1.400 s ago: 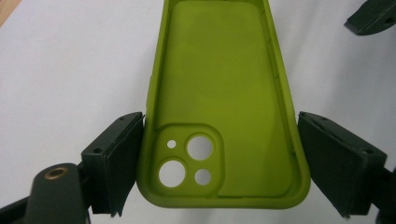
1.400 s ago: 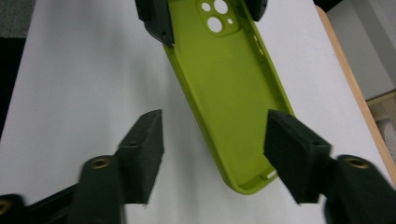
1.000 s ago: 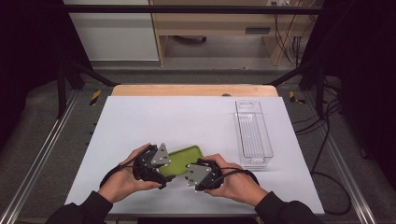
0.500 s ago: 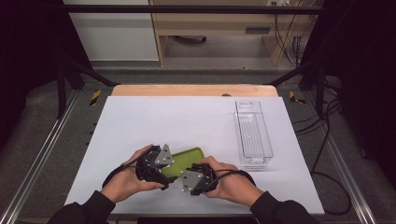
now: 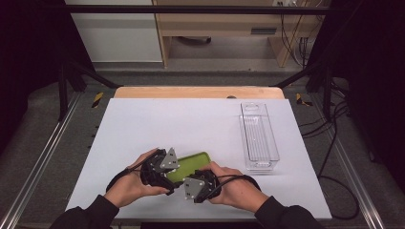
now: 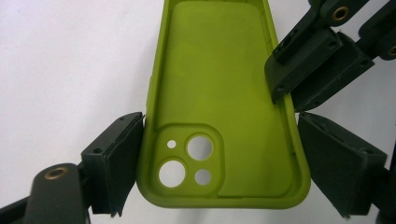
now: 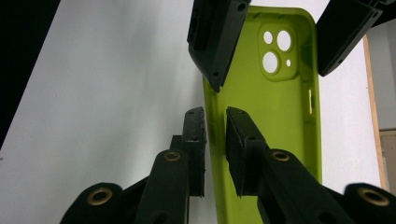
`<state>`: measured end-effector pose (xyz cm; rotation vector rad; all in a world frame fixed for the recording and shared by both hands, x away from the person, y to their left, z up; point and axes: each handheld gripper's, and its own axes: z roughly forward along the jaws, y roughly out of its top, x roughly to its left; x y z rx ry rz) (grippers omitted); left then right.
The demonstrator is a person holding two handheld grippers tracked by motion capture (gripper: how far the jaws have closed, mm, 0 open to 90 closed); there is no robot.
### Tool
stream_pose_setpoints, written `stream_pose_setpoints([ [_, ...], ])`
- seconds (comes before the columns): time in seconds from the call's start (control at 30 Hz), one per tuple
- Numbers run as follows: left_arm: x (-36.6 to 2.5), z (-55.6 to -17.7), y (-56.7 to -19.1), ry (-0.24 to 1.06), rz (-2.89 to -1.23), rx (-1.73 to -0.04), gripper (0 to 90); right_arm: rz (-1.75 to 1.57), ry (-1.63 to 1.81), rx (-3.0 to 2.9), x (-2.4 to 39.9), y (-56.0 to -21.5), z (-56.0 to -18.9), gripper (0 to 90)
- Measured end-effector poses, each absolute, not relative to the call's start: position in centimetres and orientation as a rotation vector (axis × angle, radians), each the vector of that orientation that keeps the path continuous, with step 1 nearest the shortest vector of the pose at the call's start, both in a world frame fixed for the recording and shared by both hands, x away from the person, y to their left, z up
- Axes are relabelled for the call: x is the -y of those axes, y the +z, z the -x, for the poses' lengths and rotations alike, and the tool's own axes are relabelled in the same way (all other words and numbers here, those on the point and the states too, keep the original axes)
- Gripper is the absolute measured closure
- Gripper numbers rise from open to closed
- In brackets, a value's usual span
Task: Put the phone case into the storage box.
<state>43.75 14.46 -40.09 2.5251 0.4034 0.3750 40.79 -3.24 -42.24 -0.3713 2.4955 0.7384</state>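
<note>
A lime-green phone case [image 5: 191, 164] lies inner side up near the table's front edge, its camera cut-outs [image 6: 187, 158] toward my left hand. My left gripper [image 6: 219, 158] is shut on it, with its pads pressed against both long sides at the camera end. My right gripper [image 7: 215, 126] straddles one long side wall of the phone case [image 7: 280, 130] farther along. Its jaws have just been closing, with that wall between the pads. A thin strip of green still shows between the wall and one pad. In the high view, the left gripper [image 5: 174, 171] and right gripper [image 5: 190, 179] meet over the case.
A clear plastic tray [image 5: 259, 136] stands lengthwise at the right of the white table [image 5: 191, 119]. A wooden strip [image 5: 198, 92] runs along the far edge. Metal rails flank the table, and cables hang off its right side.
My right hand has shifted a little left, closer to the case and the left gripper. The left hand and the case have stayed put.
</note>
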Motion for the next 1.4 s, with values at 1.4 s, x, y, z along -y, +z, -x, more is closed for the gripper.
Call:
stream_pose_setpoints([
  [1.4,-15.7,-43.5,-40.8,0.323,-2.422,-0.375,9.4,0.376,0.75,-2.597,3.1,-42.7,-40.8,87.4],
])
